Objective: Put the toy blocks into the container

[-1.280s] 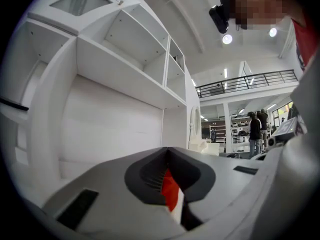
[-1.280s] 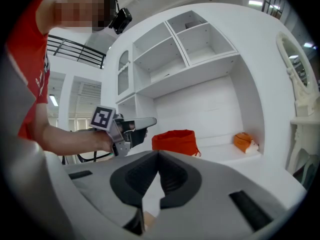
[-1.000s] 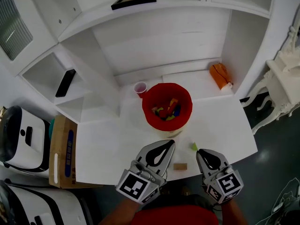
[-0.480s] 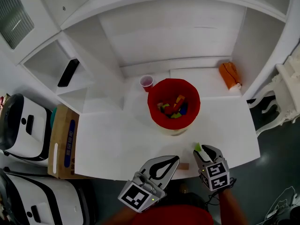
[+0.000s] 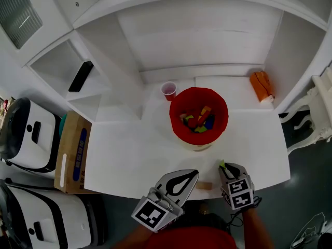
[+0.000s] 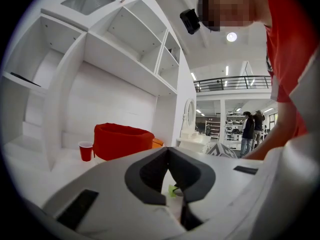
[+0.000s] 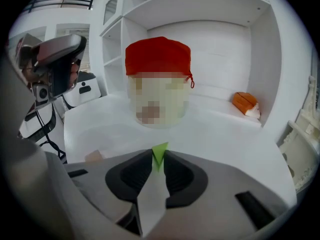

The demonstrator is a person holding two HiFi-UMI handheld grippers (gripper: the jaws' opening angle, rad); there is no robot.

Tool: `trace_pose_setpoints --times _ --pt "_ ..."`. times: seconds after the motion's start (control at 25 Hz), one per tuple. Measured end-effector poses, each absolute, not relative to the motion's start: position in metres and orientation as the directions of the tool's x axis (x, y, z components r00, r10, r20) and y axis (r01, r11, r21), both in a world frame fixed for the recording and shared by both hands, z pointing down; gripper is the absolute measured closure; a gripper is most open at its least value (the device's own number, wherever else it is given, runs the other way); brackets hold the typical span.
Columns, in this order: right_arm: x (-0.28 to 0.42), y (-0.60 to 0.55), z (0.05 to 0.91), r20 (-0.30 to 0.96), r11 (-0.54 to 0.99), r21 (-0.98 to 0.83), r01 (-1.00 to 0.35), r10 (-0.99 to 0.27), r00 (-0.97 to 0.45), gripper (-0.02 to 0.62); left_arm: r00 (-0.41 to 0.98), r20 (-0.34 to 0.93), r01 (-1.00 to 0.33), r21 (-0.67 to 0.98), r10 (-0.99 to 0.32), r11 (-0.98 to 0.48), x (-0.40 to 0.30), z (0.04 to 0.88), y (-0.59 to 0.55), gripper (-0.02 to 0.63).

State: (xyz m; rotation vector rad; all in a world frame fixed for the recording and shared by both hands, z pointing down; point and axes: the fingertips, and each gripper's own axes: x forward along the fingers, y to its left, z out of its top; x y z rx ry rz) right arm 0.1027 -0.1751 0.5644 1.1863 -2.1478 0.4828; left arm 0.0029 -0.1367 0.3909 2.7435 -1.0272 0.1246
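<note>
Green wedge block (image 7: 159, 154) sits between the tips of your right gripper (image 5: 226, 166), whose jaws are closing on it at the white table's (image 5: 129, 154) 5 o'clock edge. Your left gripper (image 5: 193, 173) hangs beside it, clenched on nothing, with a tan block (image 5: 204, 185) lying between the two. At 12 o'clock, the red container (image 5: 176, 119) holds mixed blocks, and a red cup (image 5: 168, 90) stands at its 10 o'clock.

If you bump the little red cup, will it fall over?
Probably: the cup stands upright and looks like thin plastic, so likely light and tippy. It seems wider at the rim, so once down it might roll in a curve.
</note>
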Motion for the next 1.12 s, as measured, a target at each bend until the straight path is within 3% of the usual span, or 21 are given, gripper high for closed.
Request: trace_pose_setpoints --times 0.16,0.32,0.56,0.92,1.12 --pt "0.102 -0.171 0.537 0.575 0.492 -0.158 -0.856 -0.659 -0.485 0.5 0.747 0.146 -0.664 0.161 -0.648 -0.73 0.0 0.39 -0.14 0.592" --pt "0.102 -0.165 0.464 0.322 0.493 -0.331 -0.804 -0.742 -0.588 0.5 0.75 0.14 -0.662 0.16 -0.647 -0.732 0.001 0.389 -0.141 0.592" --pt "0.082 -0.194 0.355 0.108 0.581 -0.269 -0.768 -0.774 -0.623 0.5 0.745 0.106 -0.667 0.144 -0.659 -0.731 -0.003 0.386 -0.144 0.592" --pt "0.034 -0.265 0.327 0.11 0.634 -0.175 -0.753 -0.748 -0.655 0.494 0.719 0.109 -0.694 0.151 -0.686 -0.704 -0.023 0.376 -0.138 0.592" --pt "0.021 -0.276 0.334 0.14 0.638 -0.201 -0.743 -0.732 -0.667 0.44 0.695 0.107 -0.718 0.154 -0.711 -0.679 -0.041 0.372 -0.14 0.592"
